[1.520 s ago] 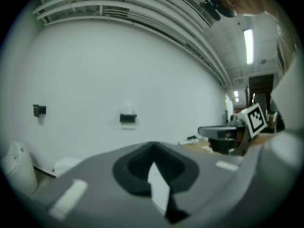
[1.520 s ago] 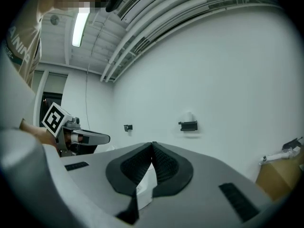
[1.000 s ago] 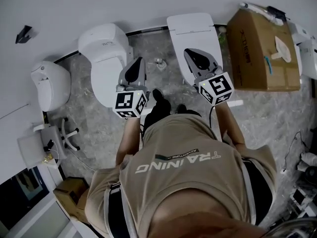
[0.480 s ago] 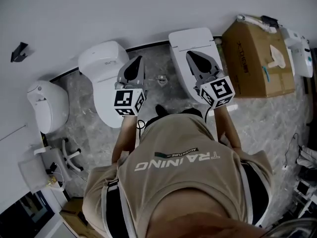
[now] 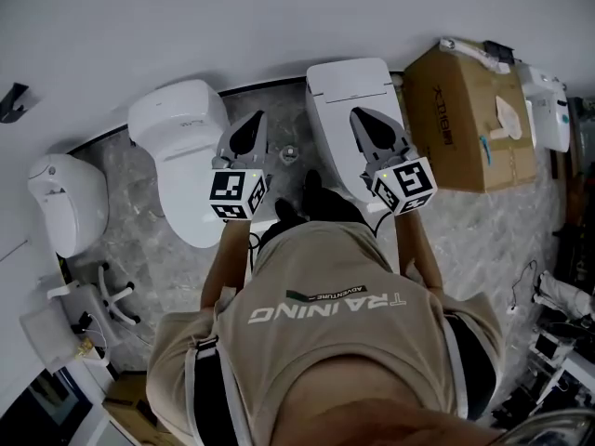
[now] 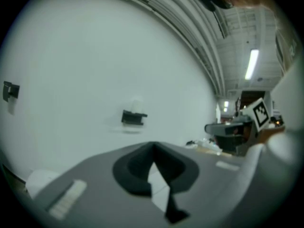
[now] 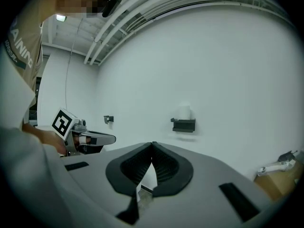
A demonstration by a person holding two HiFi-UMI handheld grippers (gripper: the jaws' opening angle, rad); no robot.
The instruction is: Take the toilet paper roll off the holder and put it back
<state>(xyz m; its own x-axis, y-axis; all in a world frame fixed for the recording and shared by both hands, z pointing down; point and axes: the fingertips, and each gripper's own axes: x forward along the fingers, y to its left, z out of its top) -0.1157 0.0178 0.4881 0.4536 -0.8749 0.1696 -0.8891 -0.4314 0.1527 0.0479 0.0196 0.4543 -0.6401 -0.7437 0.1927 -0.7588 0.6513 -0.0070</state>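
The toilet paper roll (image 7: 184, 111) shows pale against the white wall (image 7: 228, 80), rising just above its black holder (image 7: 183, 125). It is untouched and well apart from both tools, and both gripper views look at it from a distance. The right gripper (image 7: 152, 143) is clenched, its jaws meeting tip to tip with nothing between them. The left gripper (image 6: 153, 145) is closed and empty in the same way. Both are carried level in front of the person (image 5: 325, 323) and point at the wall. In the head view the holder now appears as a dark bar at the very top edge, roughly above the gap between the rounded toilet (image 5: 177, 128) and the square toilet (image 5: 349, 82). A second ago that strip showed only bare wall. Over the same second the toilets and the cardboard box (image 5: 469, 110) have slid leftward in the picture, and the wall has come to fill more of the top of the view. This suggests the person has been stepping up to the wall and turning to face the holder, so the task looks to be in its approach, with the roll not yet lifted off. Before either tool can take the roll, its jaws will need to open wide enough to go around it, and the toilets standing below the holder may limit how close the person can get.
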